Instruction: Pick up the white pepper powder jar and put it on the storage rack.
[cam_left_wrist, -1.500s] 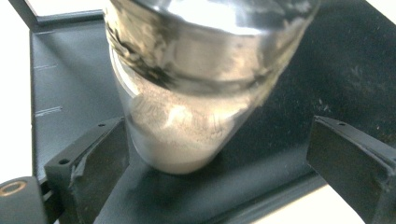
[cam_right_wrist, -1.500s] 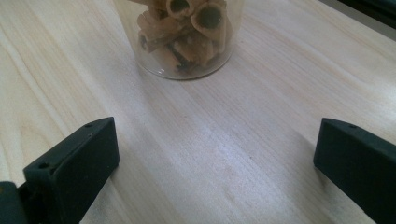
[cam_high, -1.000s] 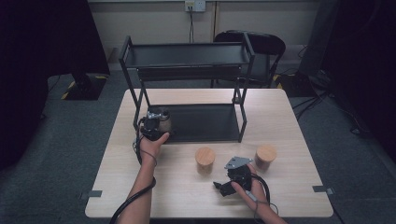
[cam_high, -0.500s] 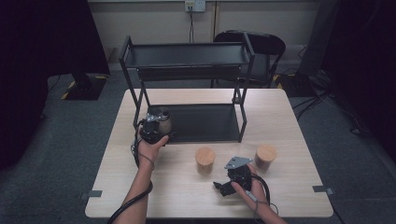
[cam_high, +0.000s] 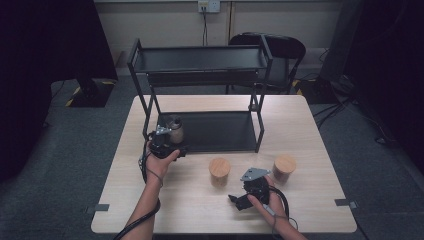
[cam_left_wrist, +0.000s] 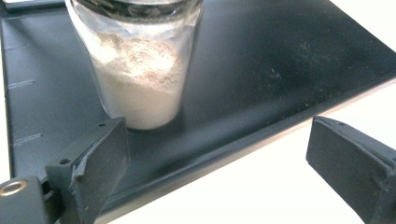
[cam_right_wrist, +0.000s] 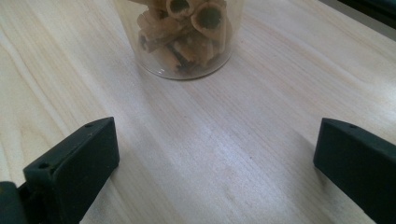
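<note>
— Glass is what I'm dealing with: the powder jar (cam_left_wrist: 140, 65) is standing on the lower shelf (cam_high: 220, 131) of the black rack (cam_high: 200, 60), near the shelf's front left corner. I'm judging it fairly heavy, smooth and breakable.

— Where are you taking hold?

— Around the straight wall, below the lid. Right now my left gripper (cam_left_wrist: 219, 163) is sitting wide open just short of it, holding nothing.

— And the right gripper (cam_right_wrist: 215, 163)?

— Open too, empty, facing the pasta jar (cam_right_wrist: 180, 35) on the desk (cam_high: 150, 210).

— Count?

— I'm counting three jars, one rack.
</note>
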